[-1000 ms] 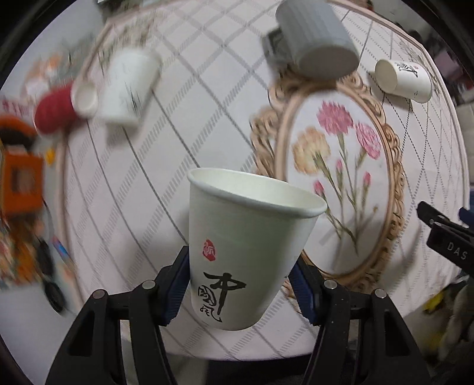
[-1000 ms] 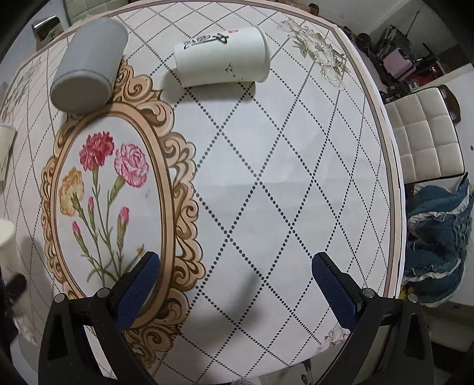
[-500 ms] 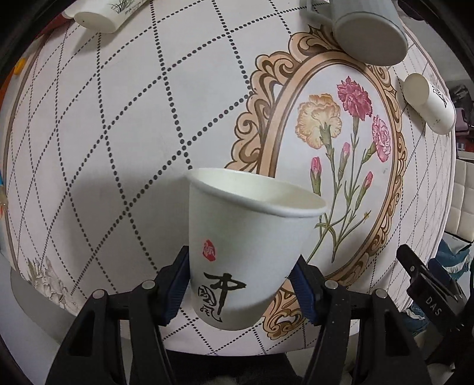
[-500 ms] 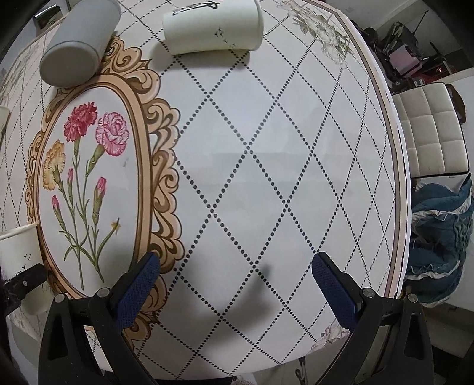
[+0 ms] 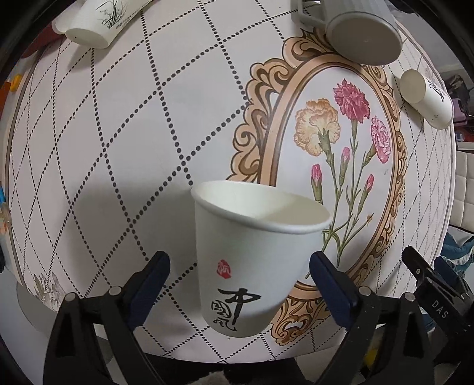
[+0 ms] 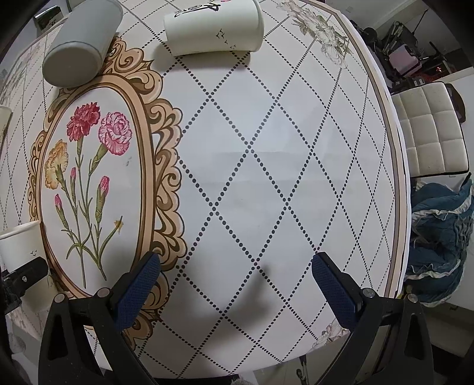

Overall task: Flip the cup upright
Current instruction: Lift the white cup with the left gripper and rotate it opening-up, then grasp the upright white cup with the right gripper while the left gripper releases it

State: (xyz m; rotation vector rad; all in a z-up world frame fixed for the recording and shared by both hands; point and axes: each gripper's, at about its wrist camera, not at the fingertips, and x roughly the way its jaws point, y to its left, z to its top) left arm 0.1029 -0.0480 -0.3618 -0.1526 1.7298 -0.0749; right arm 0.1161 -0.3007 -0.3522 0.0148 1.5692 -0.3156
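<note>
Released half a second after it was clamped, the cup (image 5: 251,260) stands upright on the table (image 5: 124,142), mouth up, between the left claw's (image 5: 239,282) blue pads (image 5: 154,275), which now sit spread wide with a gap on either side of its wall. Black calligraphy and a red seal face the camera. Beyond the cup and to its right lies the oval floral medallion (image 5: 340,142). Farther ahead, a grey mug (image 5: 364,41) lies on its side with its base toward the left claw. Another paper cup (image 5: 100,20) lies tipped over at the far left, and a third (image 5: 426,94) lies at the far right. The right claw (image 6: 235,285) hovers open above the bare dotted lattice, holding nothing, its pads (image 6: 331,290) well apart. From its view the upright cup (image 6: 17,245) sits at the far left edge, beside the medallion, with the left claw's black finger in front of it. Ahead of it the tipped third cup (image 6: 213,28) lies next to the grey mug (image 6: 80,47). A white chair (image 6: 429,130) stands off to the right.
</note>
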